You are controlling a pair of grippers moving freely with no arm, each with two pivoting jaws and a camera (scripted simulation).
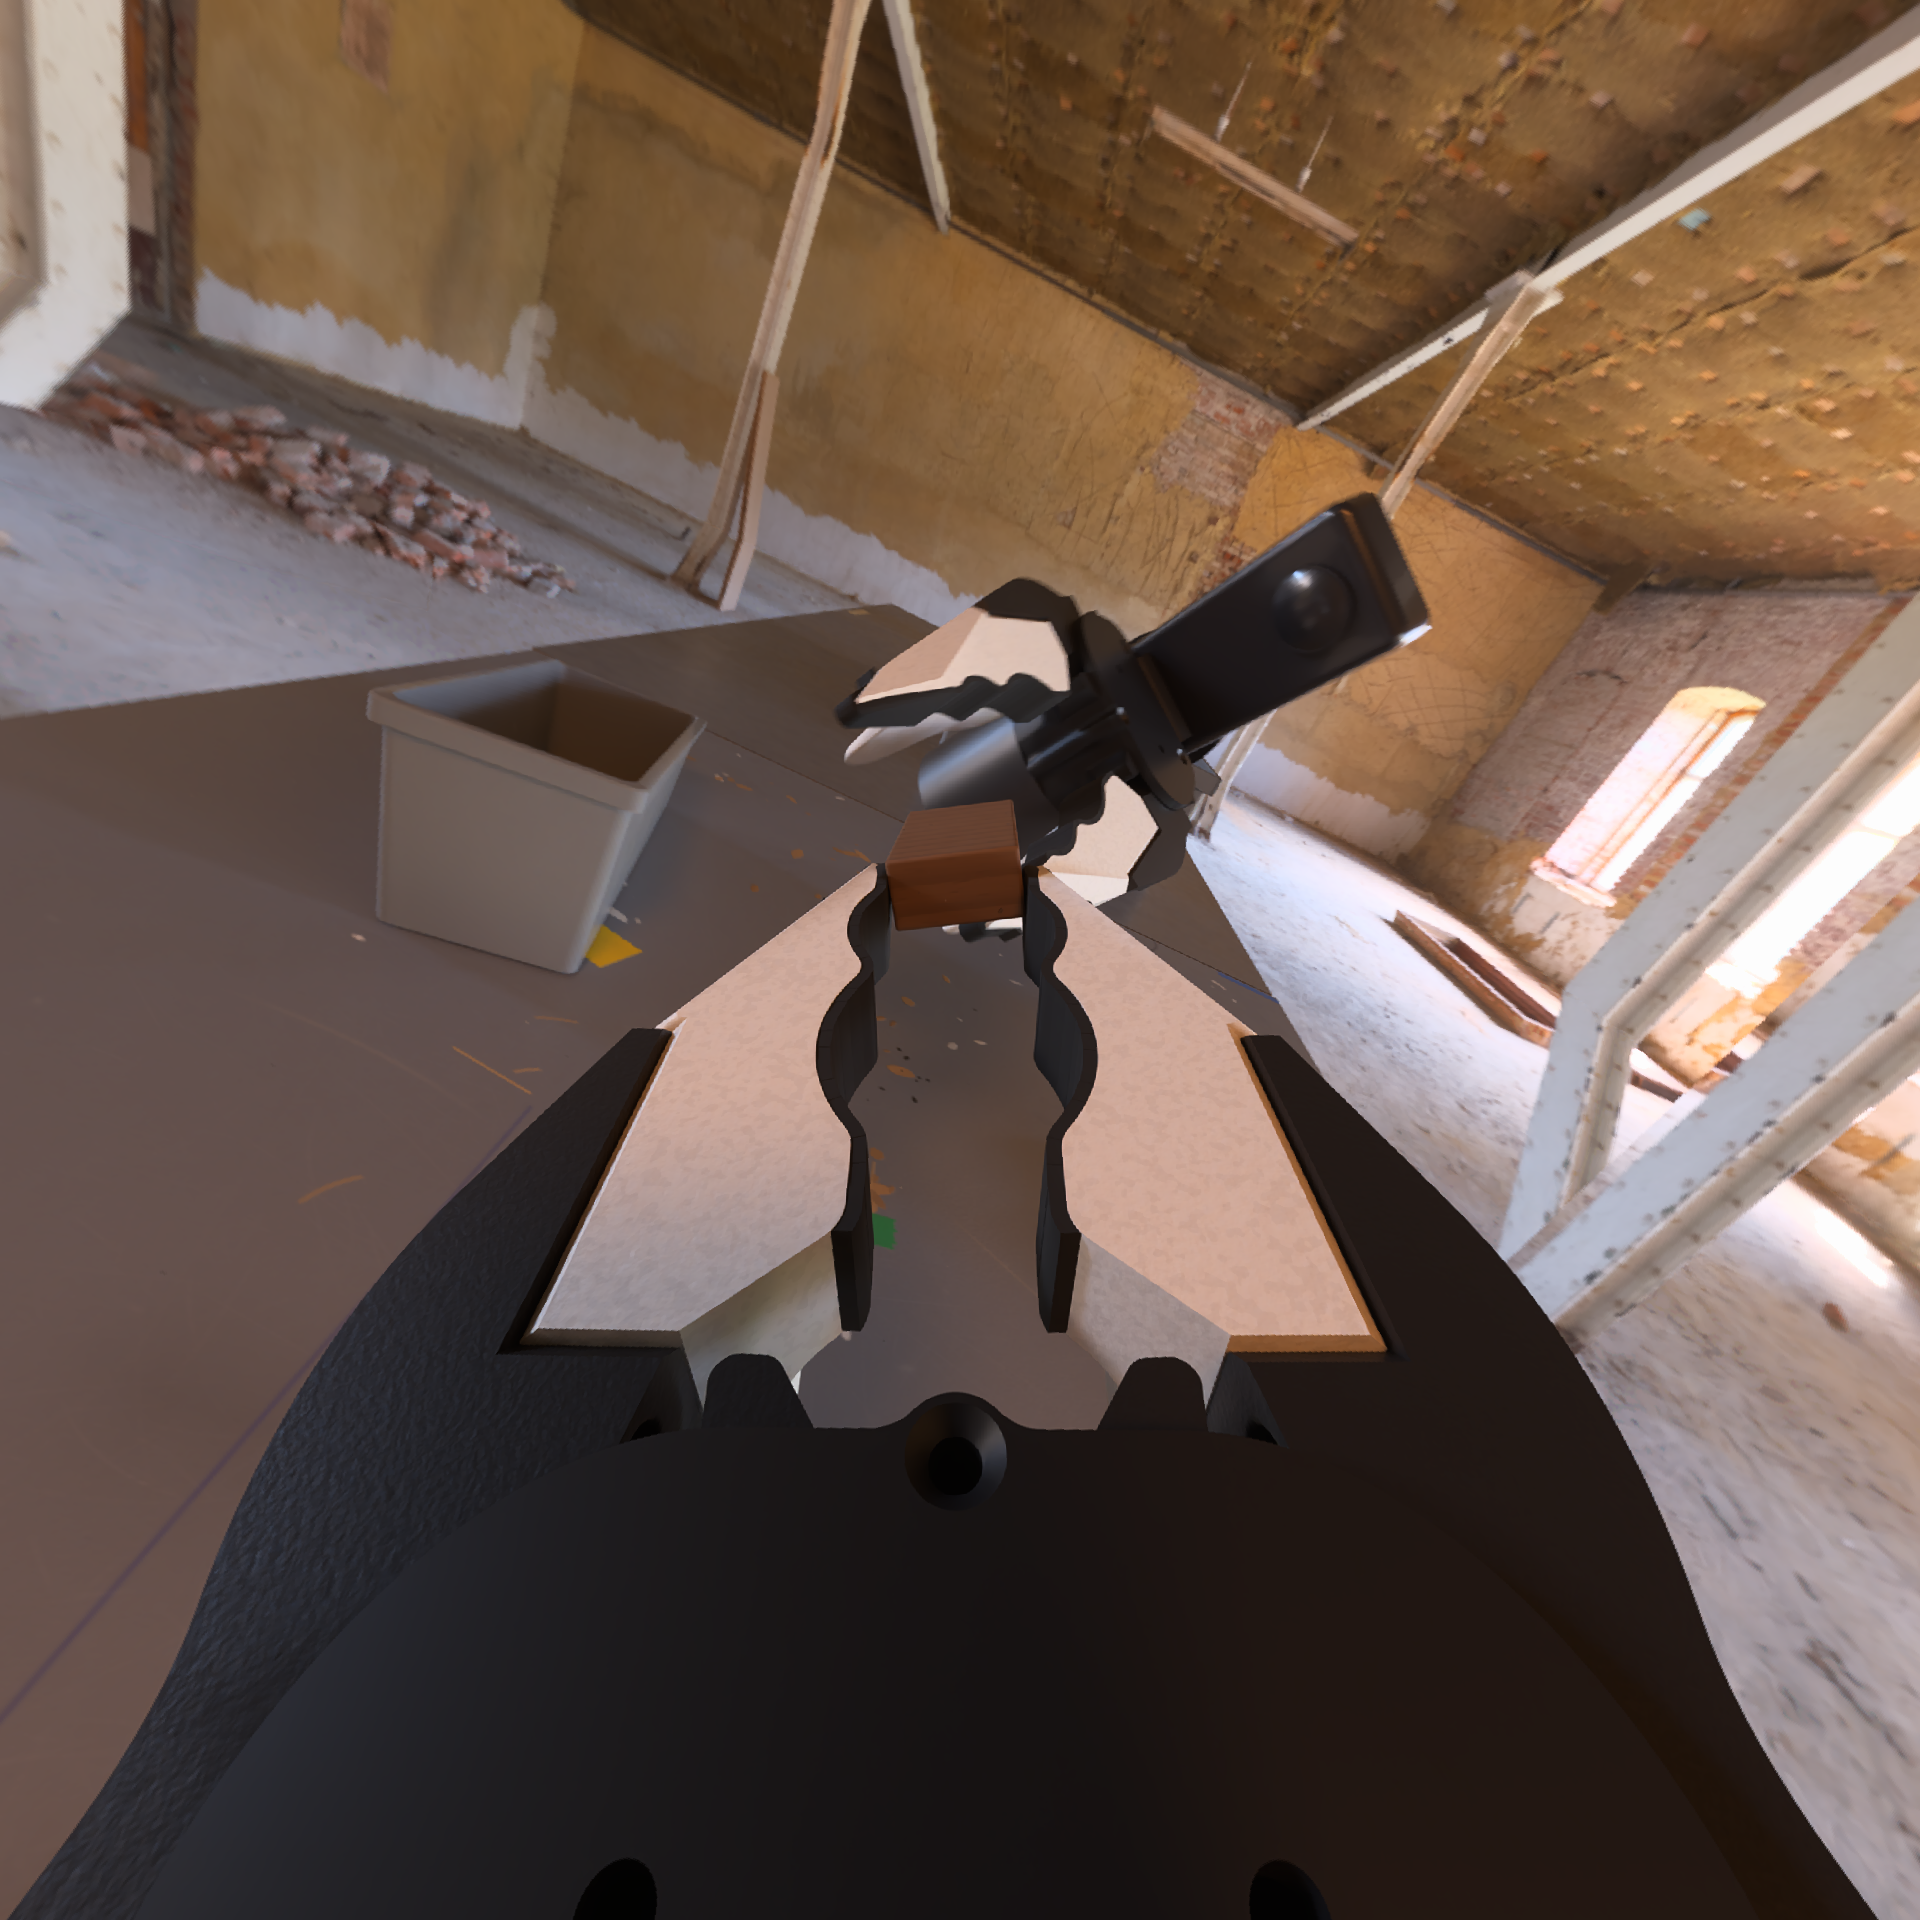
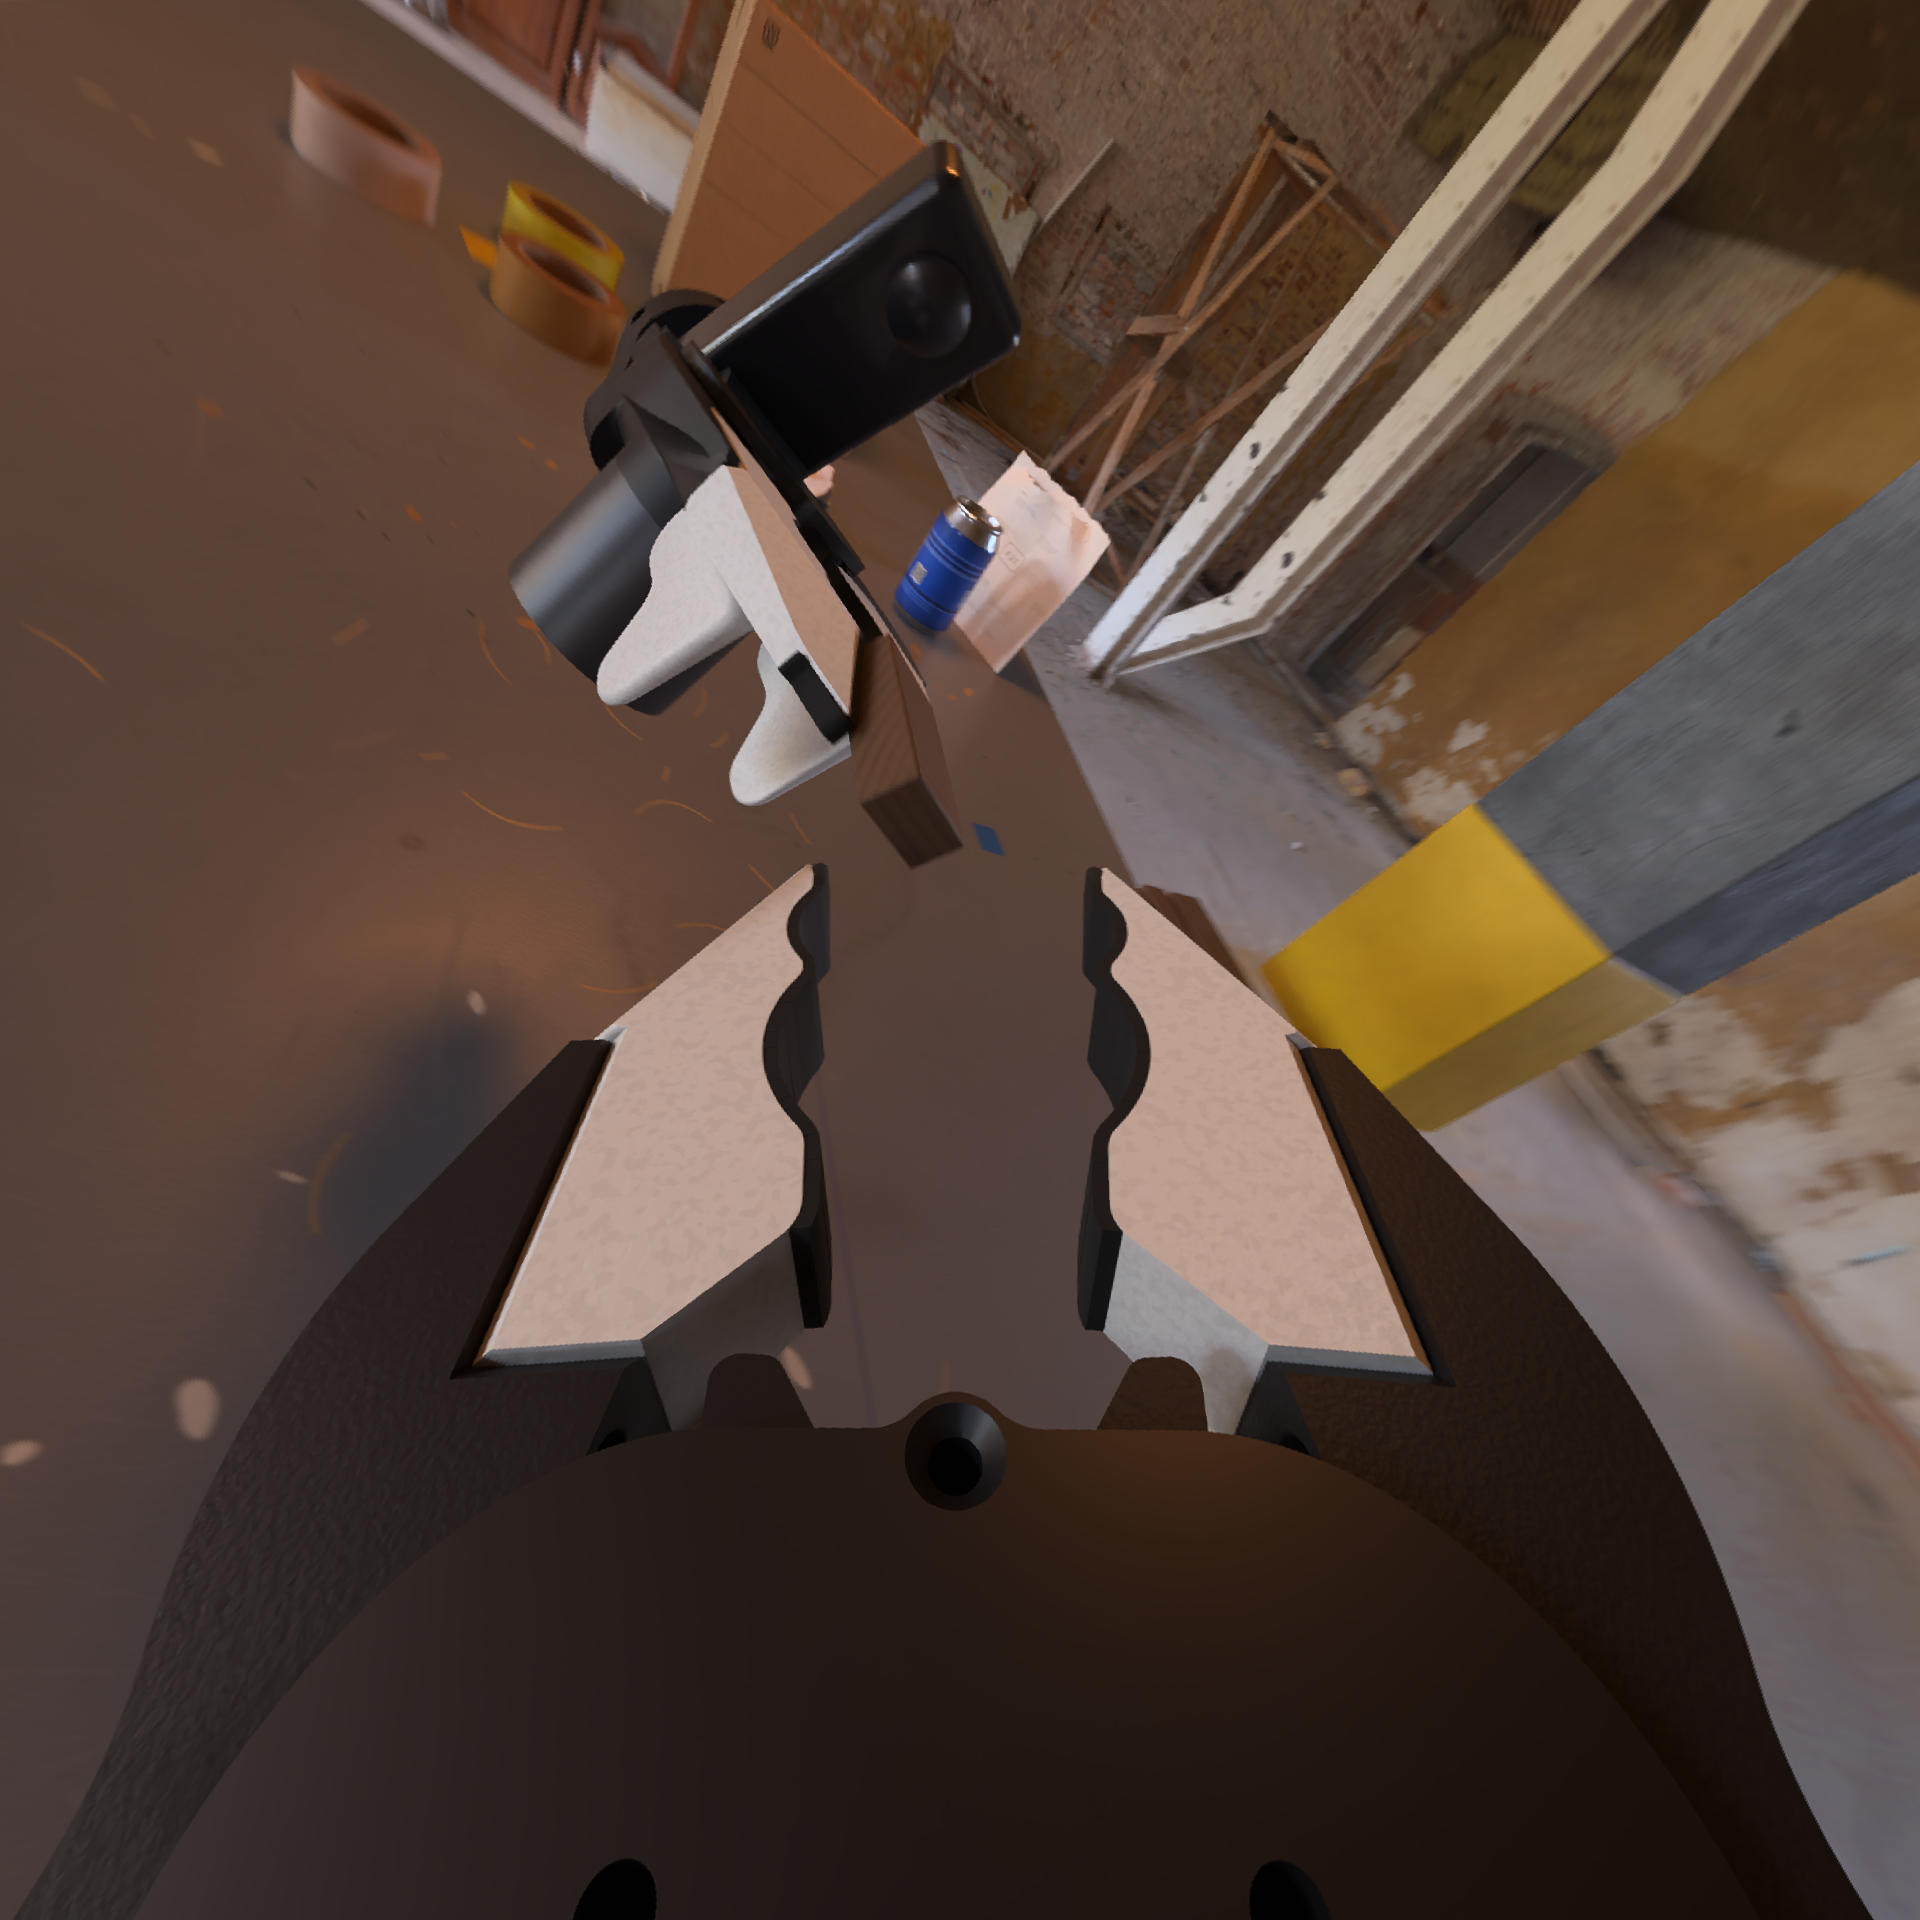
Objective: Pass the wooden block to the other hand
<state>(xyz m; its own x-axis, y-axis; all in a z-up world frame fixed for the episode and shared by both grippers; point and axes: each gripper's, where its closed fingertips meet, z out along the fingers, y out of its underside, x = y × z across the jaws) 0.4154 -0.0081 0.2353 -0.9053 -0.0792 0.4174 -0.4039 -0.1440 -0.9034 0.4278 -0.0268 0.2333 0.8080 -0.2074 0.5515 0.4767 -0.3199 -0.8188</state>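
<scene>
My left gripper (image 1: pixel 956 883) is shut on the wooden block (image 1: pixel 954 868), a small brown cuboid pinched at the fingertips above the table. My right gripper (image 1: pixel 940 790) shows just beyond the block, facing me, with its jaws apart. In the right wrist view my right gripper (image 2: pixel 956 883) is open and empty. The block (image 2: pixel 904 779) hangs just ahead of its fingertips, slightly left of centre and outside the jaws, sticking out of the left gripper (image 2: pixel 862 675), which comes in from the upper left.
A grey bin (image 1: pixel 520 810) stands on the brown table (image 1: pixel 208 1039) to the left. In the right wrist view tape rolls (image 2: pixel 556 260) lie far left, with a blue can (image 2: pixel 951 566) and a paper sheet (image 2: pixel 1029 571) near the table's edge.
</scene>
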